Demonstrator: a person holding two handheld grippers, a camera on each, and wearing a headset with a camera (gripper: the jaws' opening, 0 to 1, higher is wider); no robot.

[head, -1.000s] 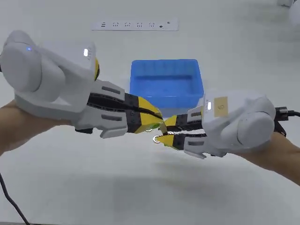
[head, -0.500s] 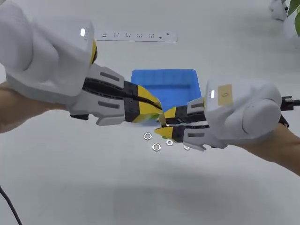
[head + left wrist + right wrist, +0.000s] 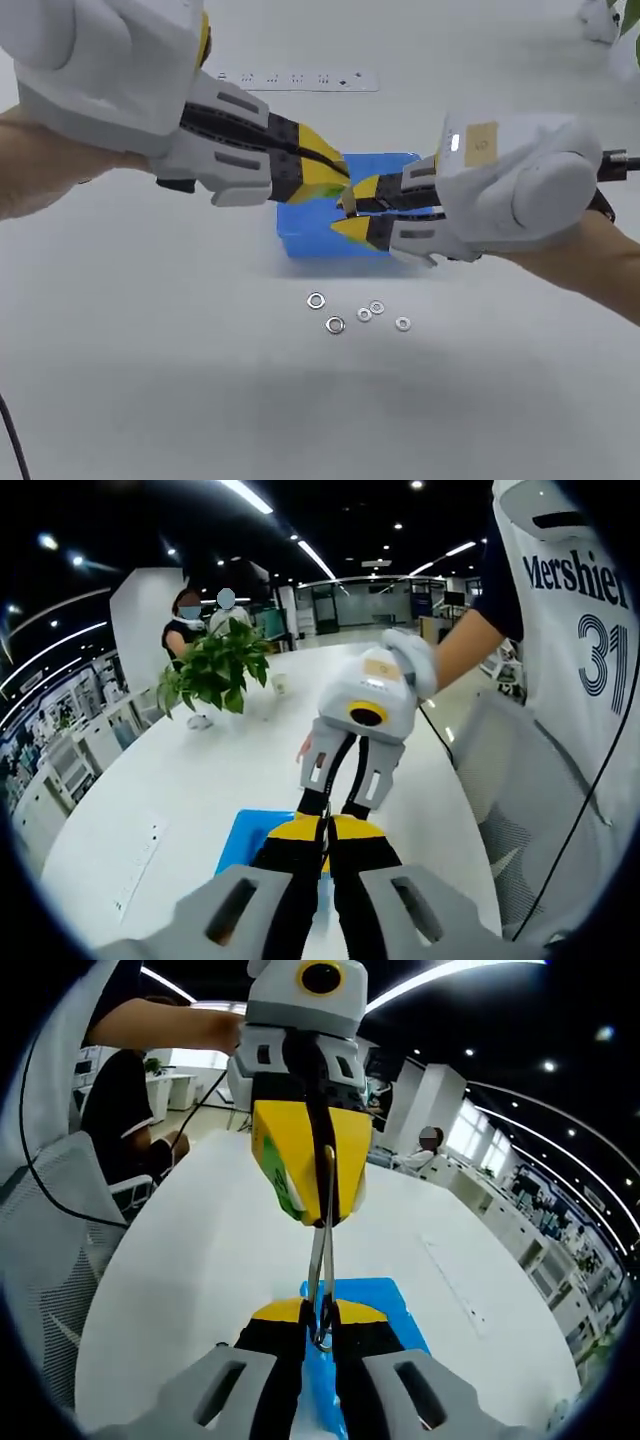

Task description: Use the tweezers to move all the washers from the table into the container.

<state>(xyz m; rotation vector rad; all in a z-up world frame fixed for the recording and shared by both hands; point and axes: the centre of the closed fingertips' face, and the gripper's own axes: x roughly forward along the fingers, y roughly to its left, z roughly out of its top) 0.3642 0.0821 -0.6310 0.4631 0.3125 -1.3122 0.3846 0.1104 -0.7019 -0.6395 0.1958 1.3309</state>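
Note:
Several small metal washers lie loose on the white table, just in front of the blue container. My left gripper and right gripper meet tip to tip above the container's front wall. The thin metal tweezers run between them. The left gripper is shut on one end and the right gripper is shut on the other, looped end. In the left gripper view my left gripper faces the right gripper over the container. The grippers hide much of the container.
A white power strip lies at the far side of the table. A black cable crosses the near left corner. A potted plant stands further along the table, with people and a chair beyond.
Both grippers, still joined at the tweezers, have moved from over the washers to over the container's front. The washers are now uncovered. The head camera has also shifted.

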